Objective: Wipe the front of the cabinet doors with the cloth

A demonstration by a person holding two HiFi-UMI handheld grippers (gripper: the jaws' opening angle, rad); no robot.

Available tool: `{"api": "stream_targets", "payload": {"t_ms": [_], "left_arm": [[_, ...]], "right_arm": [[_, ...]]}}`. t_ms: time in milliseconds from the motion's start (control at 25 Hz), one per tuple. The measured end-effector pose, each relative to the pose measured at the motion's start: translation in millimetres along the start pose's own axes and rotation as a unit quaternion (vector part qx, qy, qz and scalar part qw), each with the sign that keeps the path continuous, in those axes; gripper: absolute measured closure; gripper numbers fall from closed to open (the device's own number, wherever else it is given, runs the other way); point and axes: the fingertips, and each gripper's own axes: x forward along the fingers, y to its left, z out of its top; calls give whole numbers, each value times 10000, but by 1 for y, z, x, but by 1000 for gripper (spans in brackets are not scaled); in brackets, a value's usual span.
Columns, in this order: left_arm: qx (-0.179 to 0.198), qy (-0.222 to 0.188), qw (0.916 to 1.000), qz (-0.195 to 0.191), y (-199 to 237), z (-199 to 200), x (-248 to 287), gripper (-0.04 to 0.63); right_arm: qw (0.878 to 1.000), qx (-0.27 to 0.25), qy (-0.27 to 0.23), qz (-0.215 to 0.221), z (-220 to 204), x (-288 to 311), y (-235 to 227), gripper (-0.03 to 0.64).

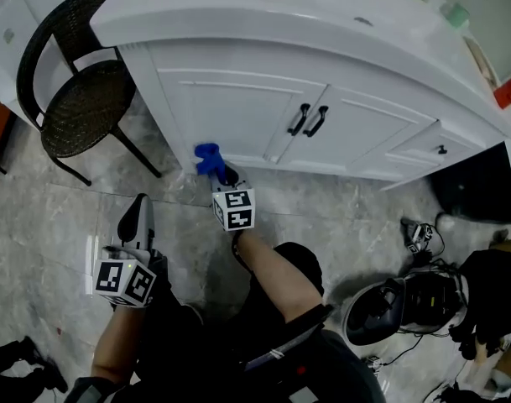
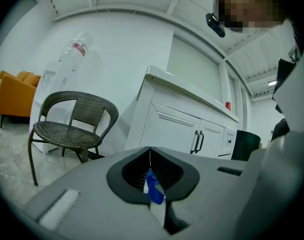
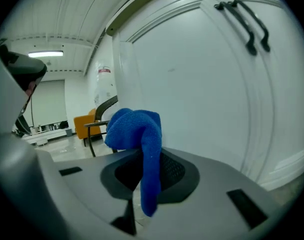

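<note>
- The cloth (image 3: 137, 129) is seen as blue, fuzzy fabric (microfibre, by its look), matt.
- The cabinet doors (image 1: 238, 112) are finished smooth and white, with a faint sheen.
- The handles (image 1: 298, 119) are finished black.
- The chair (image 1: 87, 107) is woven of dark wicker.
- The floor (image 1: 54, 200) is laid in grey, polished, stone-like tile.
- The right gripper (image 3: 142, 156) is cased in matt grey plastic.

A chair (image 1: 80, 106) stands close left of the cabinet (image 1: 263, 23), handles (image 1: 308, 121) jut from the doors (image 1: 230, 112), bare floor (image 1: 322, 204) fronts them

Head view looks steeply down; left gripper view faces the cabinet (image 2: 161, 126) from afar, right up close; all share its doors (image 1: 234, 116).
</note>
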Motion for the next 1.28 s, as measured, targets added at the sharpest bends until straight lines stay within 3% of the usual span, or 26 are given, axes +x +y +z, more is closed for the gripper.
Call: {"api": "stream_targets", "payload": {"t_ms": [120, 280, 520, 880, 1280], "left_arm": [[88, 6, 9994, 346, 16, 5, -21, 592], [327, -27, 9962, 804, 40, 14, -53, 592], [379, 48, 9928, 1132, 62, 14, -74, 592], [345, 71, 9986, 405, 34, 7, -30, 592], [144, 168, 9987, -459, -21, -11, 19, 592]], "right_arm": [[9993, -159, 110, 333, -8, 29, 31, 565], [9973, -455, 325, 467, -17, 63, 51, 565], [9940, -862, 591, 310, -26, 84, 34, 565], [9942, -705, 758, -290, -42, 46, -37, 565], [9803, -446, 1037, -1623, -54, -59, -170, 565]]}}
